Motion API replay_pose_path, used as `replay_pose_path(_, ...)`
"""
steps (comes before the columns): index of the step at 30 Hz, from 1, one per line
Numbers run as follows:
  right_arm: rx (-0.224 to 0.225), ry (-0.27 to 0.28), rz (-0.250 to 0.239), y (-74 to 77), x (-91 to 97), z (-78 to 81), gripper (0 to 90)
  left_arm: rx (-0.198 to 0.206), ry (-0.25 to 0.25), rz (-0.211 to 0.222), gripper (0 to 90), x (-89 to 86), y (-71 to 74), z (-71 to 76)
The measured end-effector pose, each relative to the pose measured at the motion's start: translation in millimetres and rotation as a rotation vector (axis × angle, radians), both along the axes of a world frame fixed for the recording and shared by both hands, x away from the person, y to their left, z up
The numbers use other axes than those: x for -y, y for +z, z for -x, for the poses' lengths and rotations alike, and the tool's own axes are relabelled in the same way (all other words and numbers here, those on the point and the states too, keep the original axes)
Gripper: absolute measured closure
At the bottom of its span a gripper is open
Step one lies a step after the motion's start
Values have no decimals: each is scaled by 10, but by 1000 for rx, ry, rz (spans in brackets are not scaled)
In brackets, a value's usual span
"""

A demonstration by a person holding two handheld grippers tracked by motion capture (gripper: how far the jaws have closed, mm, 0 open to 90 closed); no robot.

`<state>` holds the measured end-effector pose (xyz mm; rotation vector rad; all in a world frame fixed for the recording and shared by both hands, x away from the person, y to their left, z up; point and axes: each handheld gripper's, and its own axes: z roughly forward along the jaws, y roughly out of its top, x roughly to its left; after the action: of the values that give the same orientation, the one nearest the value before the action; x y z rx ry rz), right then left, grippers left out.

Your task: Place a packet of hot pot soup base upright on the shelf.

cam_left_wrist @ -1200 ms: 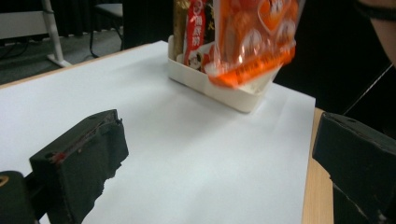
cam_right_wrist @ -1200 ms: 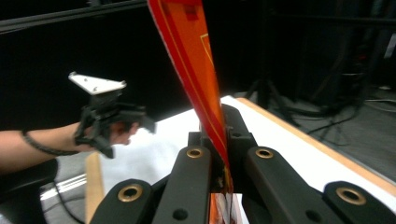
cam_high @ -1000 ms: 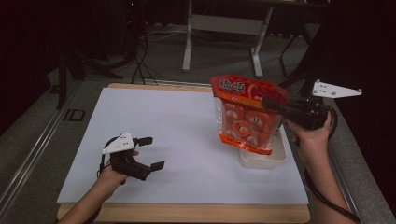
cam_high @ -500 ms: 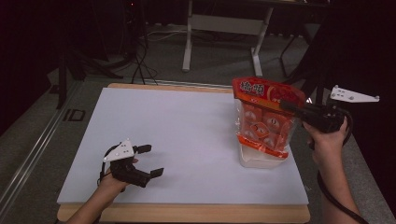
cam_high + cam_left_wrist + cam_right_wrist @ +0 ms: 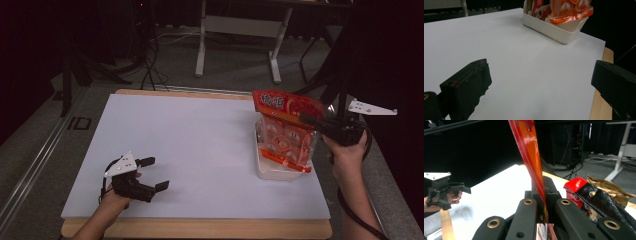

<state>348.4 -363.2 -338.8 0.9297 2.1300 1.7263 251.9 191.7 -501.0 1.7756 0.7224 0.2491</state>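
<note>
An orange snack bag (image 5: 285, 134) with round pictures hangs upright over the right side of the white table top (image 5: 200, 140). Its lower end is in a white bin (image 5: 280, 172). My right gripper (image 5: 311, 119) is shut on the bag's top seam. In the right gripper view the orange seam (image 5: 529, 150) stands pinched between the two black jaws (image 5: 541, 195). My left gripper (image 5: 156, 173) rests low at the near left of the table, open, with nothing between its jaws. The left gripper view looks across the bare top to the bin (image 5: 554, 30) and the bag (image 5: 569, 11).
A red and black packet (image 5: 591, 193) and a crumpled gold wrapper (image 5: 609, 186) lie beside the held bag, close to my right jaws. The table's wooden edge (image 5: 200, 227) runs along the near side. Table legs and cables (image 5: 150, 65) stand on the floor beyond.
The right gripper has carried the bag rightward and down, so its lower end now sits in the white bin. The left hand has sunk a little toward the near edge.
</note>
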Motion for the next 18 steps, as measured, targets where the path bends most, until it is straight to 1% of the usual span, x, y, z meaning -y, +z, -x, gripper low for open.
replay_pose_path(4, -8, 0, -14, -109, -8, -49, 900, -4, -4, 0, 15, 16, -16, -8)
replay_pose_path(5, -10, 0, -17, -131, -8, -61, 900, -6, -7, -5, 15, 15, -18, -13)
replay_pose_path(8, -27, -7, -29, -201, -6, -97, 900, -7, -10, -6, 15, 17, -29, -15)
replay_pose_path(10, -32, -15, -23, -245, -13, -102, 900, -7, -10, -7, 16, 15, -31, -14)
replay_pose_path(14, -61, -28, -37, -346, 21, -116, 900, -11, -6, -4, 16, 5, -34, -21)
replay_pose_path(16, -74, -25, -43, -407, 26, -115, 900, -14, -7, -5, 16, 5, -39, -24)
replay_pose_path(18, -79, -28, -52, -458, 19, -108, 900, -15, -8, -5, 15, 11, -45, -25)
